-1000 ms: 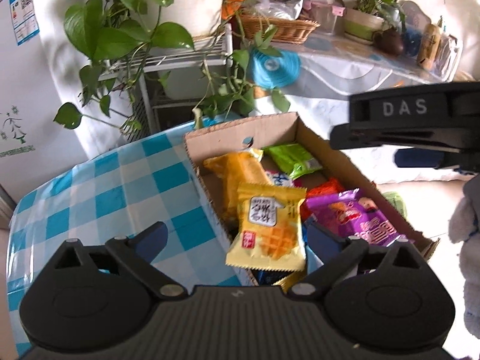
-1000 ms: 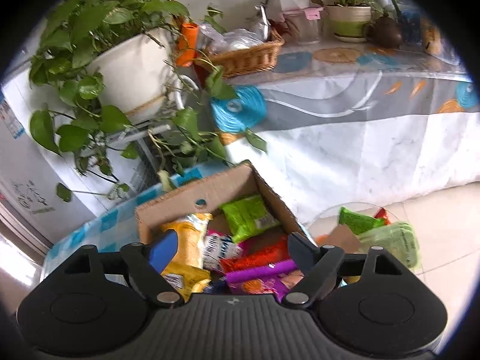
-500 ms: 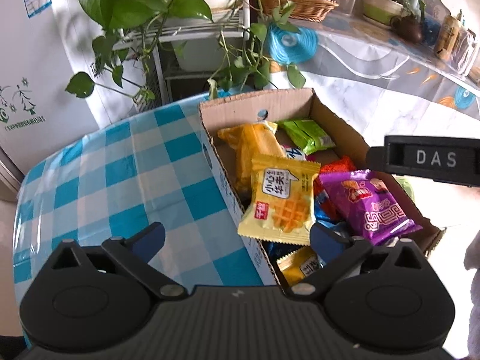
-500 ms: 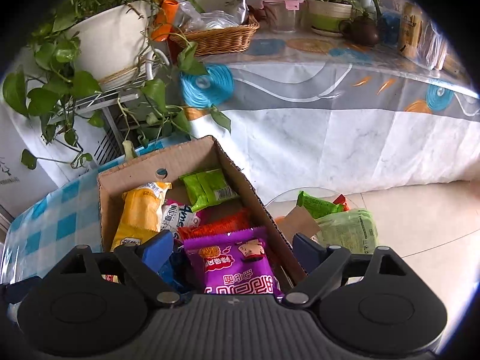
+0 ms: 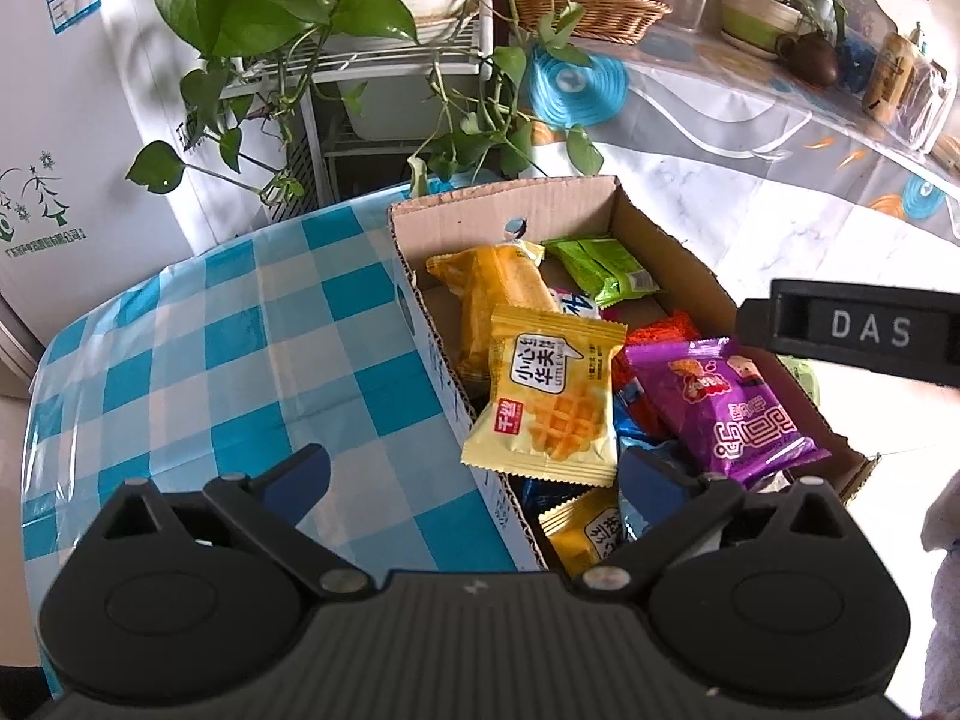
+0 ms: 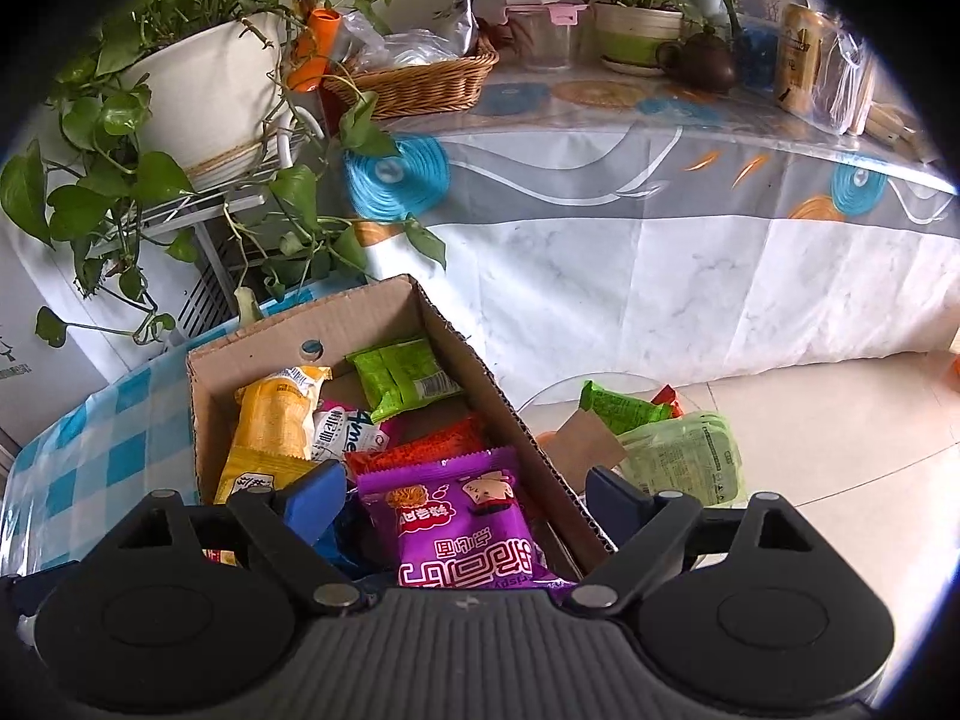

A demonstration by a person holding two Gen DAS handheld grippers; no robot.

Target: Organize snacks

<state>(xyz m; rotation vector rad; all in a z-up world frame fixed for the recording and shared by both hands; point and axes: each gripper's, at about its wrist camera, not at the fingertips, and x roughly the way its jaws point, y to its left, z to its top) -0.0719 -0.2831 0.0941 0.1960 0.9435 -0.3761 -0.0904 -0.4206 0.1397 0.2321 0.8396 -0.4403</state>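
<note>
While the left tool (image 5: 474,474) hangs with its fingers wide apart and nothing between them, the left wrist view shows the cardboard box (image 5: 414,300) on the checkered surface (image 5: 198,354), straight ahead and slightly right of the tool. Yellow waffle packet (image 5: 549,396) lies on top of the pile, just ahead of the gap, long axis running away from the camera, lower edge overhanging the box's left wall. Purple snack packet (image 5: 732,408) sits right of it, angled, nearer the right finger. Right tool's body shows as a black bar at the right edge.

Right wrist view: right tool (image 6: 465,498) also spread open, empty. Purple snack packet (image 6: 462,516) lies directly between and ahead of its fingers, long axis along the tool's line. Orange packet (image 6: 273,426) lies far left, green packet (image 6: 405,378) toward the box's far end. More snacks (image 6: 672,450) sit outside, right of the box.

Judgement: right tool is nearer the purple packet, left nearer the waffle one.
</note>
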